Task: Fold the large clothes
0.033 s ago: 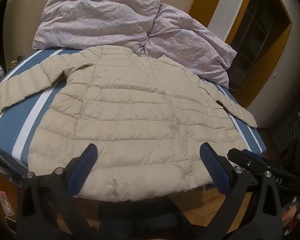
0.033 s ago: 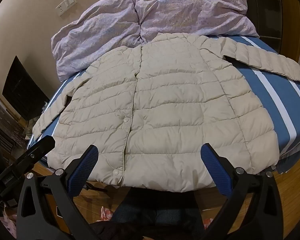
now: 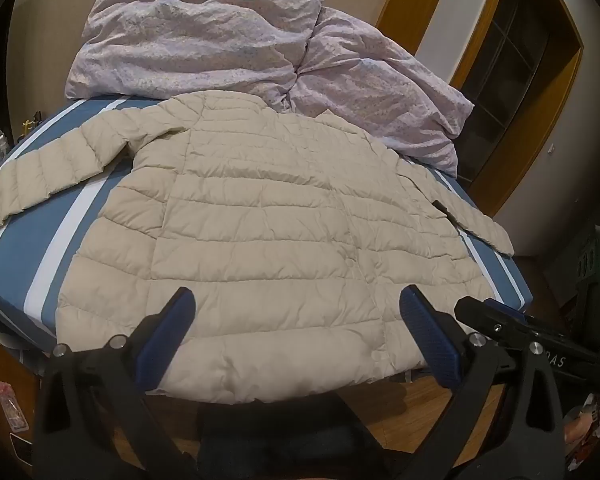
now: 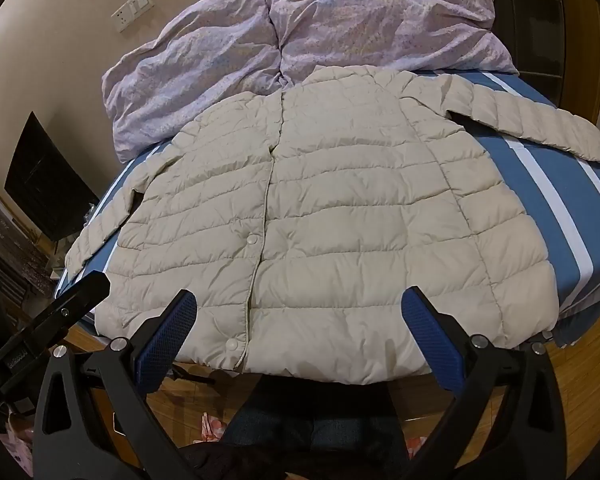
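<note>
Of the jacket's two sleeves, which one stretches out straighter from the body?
On the puffer jacket, the sleeve at the right of the right wrist view; it stretches out across the blue sheet, while the other sleeve angles down beside the body.

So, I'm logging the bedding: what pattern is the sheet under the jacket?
Blue sheet with white stripes, clearest in the right wrist view.

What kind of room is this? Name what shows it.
Most likely a bedroom: a bed with a striped blue sheet, a crumpled lilac duvet at its far end, and a cream jacket spread flat on it.

Jacket [image 3: 268,232] on bed [image 3: 16,264], duvet [image 3: 204,40] behind
</note>
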`<state>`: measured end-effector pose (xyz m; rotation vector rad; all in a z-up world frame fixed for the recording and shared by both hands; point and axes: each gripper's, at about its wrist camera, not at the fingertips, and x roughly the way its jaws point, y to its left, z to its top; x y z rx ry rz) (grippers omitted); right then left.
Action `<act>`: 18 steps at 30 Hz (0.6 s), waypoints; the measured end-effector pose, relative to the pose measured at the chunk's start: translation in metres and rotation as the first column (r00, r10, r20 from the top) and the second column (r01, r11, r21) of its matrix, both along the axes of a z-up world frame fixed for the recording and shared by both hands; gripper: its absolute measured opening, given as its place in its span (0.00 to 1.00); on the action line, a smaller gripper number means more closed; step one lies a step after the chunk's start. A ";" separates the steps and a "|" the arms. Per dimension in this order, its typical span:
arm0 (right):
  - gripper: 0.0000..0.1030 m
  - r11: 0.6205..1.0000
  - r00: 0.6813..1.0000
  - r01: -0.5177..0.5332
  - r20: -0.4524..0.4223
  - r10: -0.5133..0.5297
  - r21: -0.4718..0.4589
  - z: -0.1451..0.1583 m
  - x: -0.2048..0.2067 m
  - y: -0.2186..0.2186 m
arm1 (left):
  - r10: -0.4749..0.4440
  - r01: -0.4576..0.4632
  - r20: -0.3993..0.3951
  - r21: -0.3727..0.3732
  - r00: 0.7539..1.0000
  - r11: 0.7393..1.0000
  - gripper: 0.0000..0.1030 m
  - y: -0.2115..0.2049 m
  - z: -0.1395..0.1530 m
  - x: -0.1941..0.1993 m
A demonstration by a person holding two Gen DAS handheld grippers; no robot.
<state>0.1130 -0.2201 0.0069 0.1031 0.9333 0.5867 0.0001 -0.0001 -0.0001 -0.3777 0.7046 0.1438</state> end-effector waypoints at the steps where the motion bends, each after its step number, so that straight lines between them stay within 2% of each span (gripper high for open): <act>1: 0.99 1.000 1.000 0.000 -0.002 0.000 0.001 0.000 0.000 0.000 | 0.000 0.000 0.000 0.000 1.000 1.000 0.98 0.000 0.000 0.000; 18: 0.99 1.000 1.000 -0.001 0.002 0.001 0.000 0.000 0.000 0.000 | -0.001 0.001 0.003 -0.001 1.000 1.000 0.98 -0.001 0.000 0.000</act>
